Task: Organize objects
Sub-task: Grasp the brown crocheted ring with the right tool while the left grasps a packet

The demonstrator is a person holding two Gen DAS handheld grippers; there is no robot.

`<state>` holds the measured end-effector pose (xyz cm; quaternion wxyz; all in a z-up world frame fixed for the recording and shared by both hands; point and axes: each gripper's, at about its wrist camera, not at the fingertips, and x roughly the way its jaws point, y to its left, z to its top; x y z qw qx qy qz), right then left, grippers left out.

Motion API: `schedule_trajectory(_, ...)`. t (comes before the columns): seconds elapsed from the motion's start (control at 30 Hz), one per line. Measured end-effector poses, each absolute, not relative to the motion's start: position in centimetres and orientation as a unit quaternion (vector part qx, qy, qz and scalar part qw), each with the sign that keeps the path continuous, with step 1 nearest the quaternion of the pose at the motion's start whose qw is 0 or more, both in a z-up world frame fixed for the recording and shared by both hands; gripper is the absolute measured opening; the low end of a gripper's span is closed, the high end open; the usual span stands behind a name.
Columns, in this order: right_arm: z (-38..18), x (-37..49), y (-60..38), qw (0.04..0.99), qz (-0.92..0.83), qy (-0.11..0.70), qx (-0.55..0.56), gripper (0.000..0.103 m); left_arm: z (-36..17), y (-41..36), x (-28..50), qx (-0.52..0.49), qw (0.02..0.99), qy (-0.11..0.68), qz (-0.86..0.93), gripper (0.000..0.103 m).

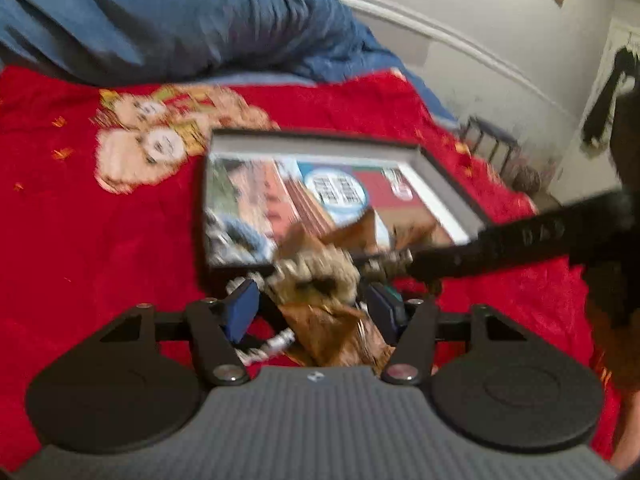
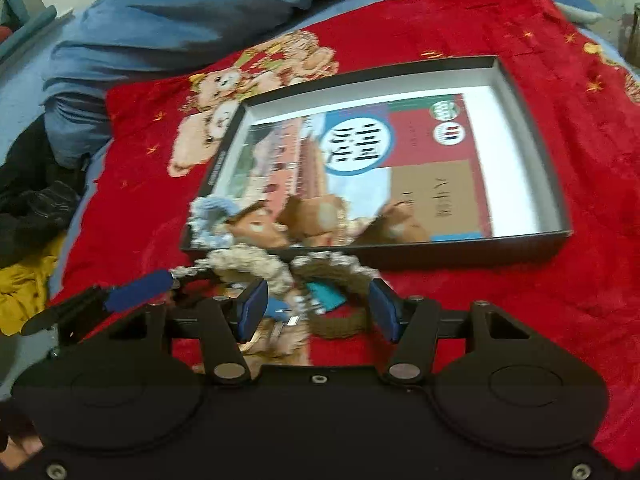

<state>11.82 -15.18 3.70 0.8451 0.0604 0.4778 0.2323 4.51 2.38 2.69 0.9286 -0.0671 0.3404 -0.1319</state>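
Observation:
A shallow black box (image 2: 532, 140) with a printed sheet inside lies on the red blanket (image 2: 520, 40); it also shows in the left wrist view (image 1: 440, 168). Small brown plush toys (image 2: 304, 220) lie in its near edge. Between both grippers sits a bundle of fuzzy beige and brown plush pieces (image 1: 316, 276), also in the right wrist view (image 2: 256, 264). My left gripper (image 1: 312, 312) is wide around the bundle; its grip is blurred. My right gripper (image 2: 316, 312) is wide around a brown fuzzy ring (image 2: 340, 320). The right gripper's finger (image 1: 480, 244) reaches into the left view.
A blue duvet (image 1: 160, 20) is heaped at the back of the bed. Dark and yellow clothes (image 2: 28, 240) lie at the left in the right wrist view. A white wall and metal bed frame (image 1: 492, 140) stand at the far right.

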Motion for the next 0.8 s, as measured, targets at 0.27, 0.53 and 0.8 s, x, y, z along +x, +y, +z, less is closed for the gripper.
schedule_trajectory(0.27, 1.5, 12.5, -15.8, 0.854, 0.22, 0.469, 0.04, 0.056, -0.1, 0.2, 6.0, 0.009, 0.917, 0.371, -0.145, 0.062)
schedule_trajectory(0.53, -0.6, 12.3, -17.1, 0.84, 0.21, 0.489, 0.107, 0.045, 0.2, 0.2, 5.5, 0.004, 0.92, 0.366, -0.138, 0.038)
schedule_trajectory(0.8, -0.6, 12.9, -17.9, 0.832, 0.211, 0.492, 0.148, 0.014, 0.3, -1.1, 4.5, 0.024, 0.922, 0.355, -0.15, 0.035)
